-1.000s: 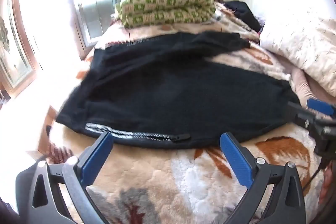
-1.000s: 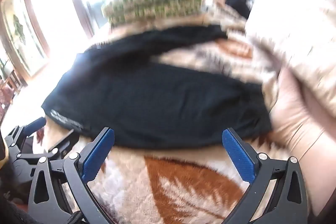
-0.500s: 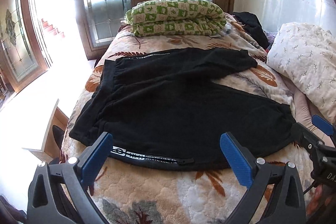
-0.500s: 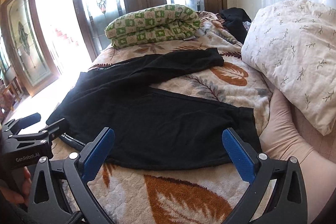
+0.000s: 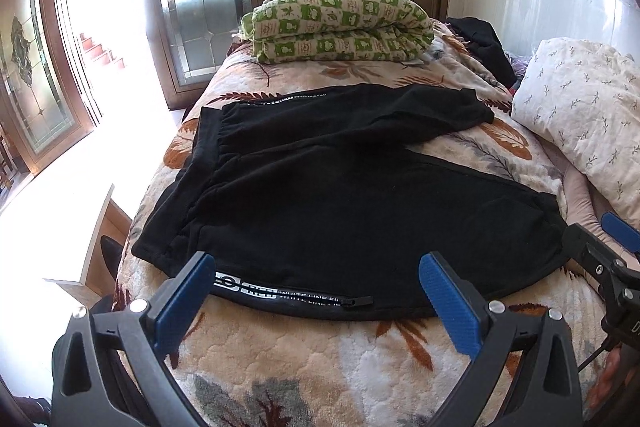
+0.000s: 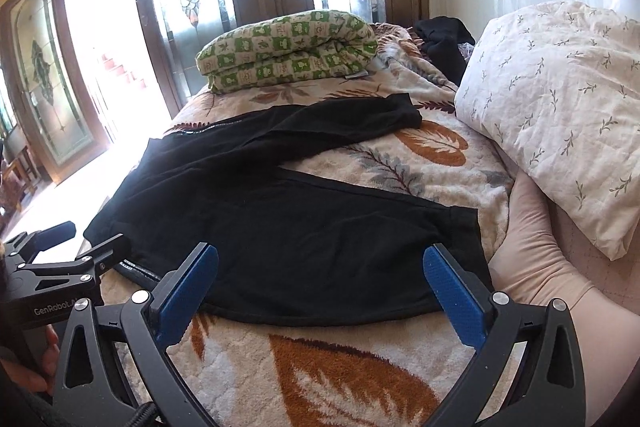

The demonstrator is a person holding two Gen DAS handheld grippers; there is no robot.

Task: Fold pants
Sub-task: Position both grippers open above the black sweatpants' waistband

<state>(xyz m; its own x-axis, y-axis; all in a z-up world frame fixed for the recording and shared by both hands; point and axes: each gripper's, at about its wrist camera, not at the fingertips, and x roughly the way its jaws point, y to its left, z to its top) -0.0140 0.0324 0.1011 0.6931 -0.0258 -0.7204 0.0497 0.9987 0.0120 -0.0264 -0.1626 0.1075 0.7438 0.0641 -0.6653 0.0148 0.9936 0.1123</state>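
Note:
Black pants [image 5: 320, 203] lie spread flat on a leaf-patterned blanket [image 5: 304, 359], waistband at the left, legs running right and apart in a V. A white-lettered stripe runs along the near edge. They also show in the right wrist view [image 6: 304, 227]. My left gripper [image 5: 316, 291] is open and empty, just short of the near edge by the hip. My right gripper [image 6: 320, 287] is open and empty, just short of the near leg's hem. Each gripper shows in the other's view, the right one [image 5: 600, 251] and the left one [image 6: 60, 247].
A folded green-checked quilt [image 5: 340, 27] lies at the far end of the bed. A white floral pillow [image 6: 560, 107] and a beige cushion [image 6: 540, 267] lie at the right. Dark clothes [image 6: 444, 39] are heaped by the far wall. The bed's left edge drops to a bright floor [image 5: 52, 219].
Both views steadied from blurred motion and pulled back slightly from the pants. Both grippers stayed open and empty.

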